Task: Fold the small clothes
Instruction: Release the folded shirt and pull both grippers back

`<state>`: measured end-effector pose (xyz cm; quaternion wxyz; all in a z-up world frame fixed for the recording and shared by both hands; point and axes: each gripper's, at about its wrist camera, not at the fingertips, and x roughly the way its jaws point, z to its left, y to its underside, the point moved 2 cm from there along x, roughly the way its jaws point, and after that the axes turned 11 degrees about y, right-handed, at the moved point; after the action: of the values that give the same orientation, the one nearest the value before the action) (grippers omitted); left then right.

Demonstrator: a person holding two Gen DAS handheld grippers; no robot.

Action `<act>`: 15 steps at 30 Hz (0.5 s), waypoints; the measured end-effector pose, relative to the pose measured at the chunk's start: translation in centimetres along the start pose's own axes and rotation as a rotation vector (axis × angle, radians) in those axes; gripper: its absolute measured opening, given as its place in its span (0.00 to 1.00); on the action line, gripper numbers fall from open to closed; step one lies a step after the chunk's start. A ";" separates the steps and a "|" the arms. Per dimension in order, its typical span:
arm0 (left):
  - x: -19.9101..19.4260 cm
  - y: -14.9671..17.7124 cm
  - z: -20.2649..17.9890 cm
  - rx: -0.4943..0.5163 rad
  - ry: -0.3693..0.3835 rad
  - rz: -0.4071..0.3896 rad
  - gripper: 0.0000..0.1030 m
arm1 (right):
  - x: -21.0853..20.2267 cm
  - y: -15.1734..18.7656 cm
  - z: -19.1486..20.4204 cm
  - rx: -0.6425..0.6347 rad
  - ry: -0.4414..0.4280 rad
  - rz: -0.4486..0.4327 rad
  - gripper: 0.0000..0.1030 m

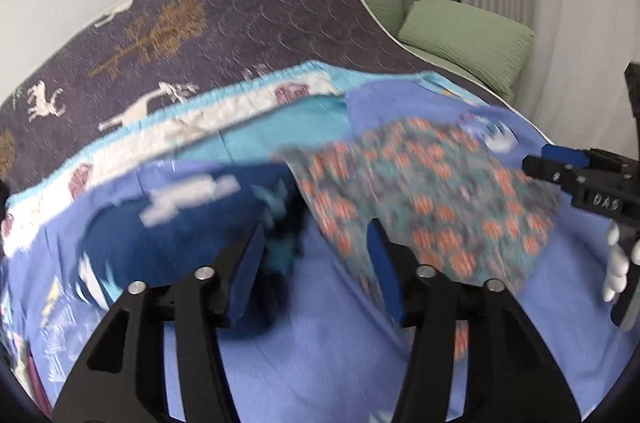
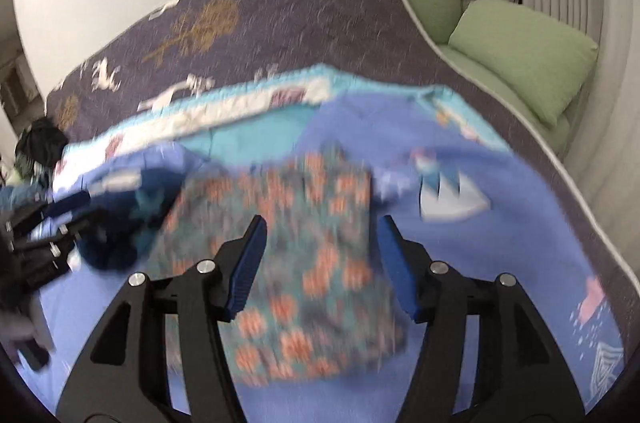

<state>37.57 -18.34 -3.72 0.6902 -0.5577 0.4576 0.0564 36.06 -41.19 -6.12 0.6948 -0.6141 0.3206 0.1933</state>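
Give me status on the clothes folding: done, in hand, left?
Done: nothing clearly folded yet. In hand: nothing; the left gripper and right gripper are both open above the floral garment, which lies on the blue blanket. Left: folding it, then the dark blue garment beside it.

floral garment, blue blanket, left hand-held gripper open

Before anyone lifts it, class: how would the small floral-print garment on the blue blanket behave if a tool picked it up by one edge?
The small floral-print garment lies flat and thin on the blue blanket, so it would probably droop limply. It looks light, likely easy to lift. Pushed, it would probably bunch up rather than slide.
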 end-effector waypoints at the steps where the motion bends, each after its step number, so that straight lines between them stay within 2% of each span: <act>1: -0.3 0.8 -0.5 0.001 0.016 0.003 0.56 | -0.3 1.0 0.2 -0.012 -0.003 0.003 0.58; 4: -1.6 3.1 -2.4 0.008 0.073 -0.009 0.65 | -3.4 4.6 0.5 -0.032 -0.024 -0.009 0.59; 6: -3.3 4.4 -4.3 0.023 0.097 -0.036 0.71 | -5.4 5.4 0.8 -0.030 -0.032 -0.030 0.66; 8: -4.9 5.4 -6.0 0.030 0.107 -0.071 0.78 | -8.5 6.5 1.0 -0.029 -0.005 -0.071 0.78; 10: -6.8 6.2 -7.5 0.034 0.121 -0.107 0.82 | -11.0 7.1 1.2 -0.032 0.019 -0.107 0.87; 11: -8.0 6.6 -8.2 0.031 0.123 -0.127 0.87 | -12.7 7.7 1.2 -0.029 0.034 -0.131 0.91; 15: -11.8 7.6 -10.1 0.028 0.105 -0.192 0.97 | -18.0 9.4 1.0 0.026 0.049 -0.203 0.98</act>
<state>20.59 -18.75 -0.59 0.6753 -0.5914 0.4384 -0.0458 17.07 -36.39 -0.70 0.7107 -0.6389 0.2762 0.1025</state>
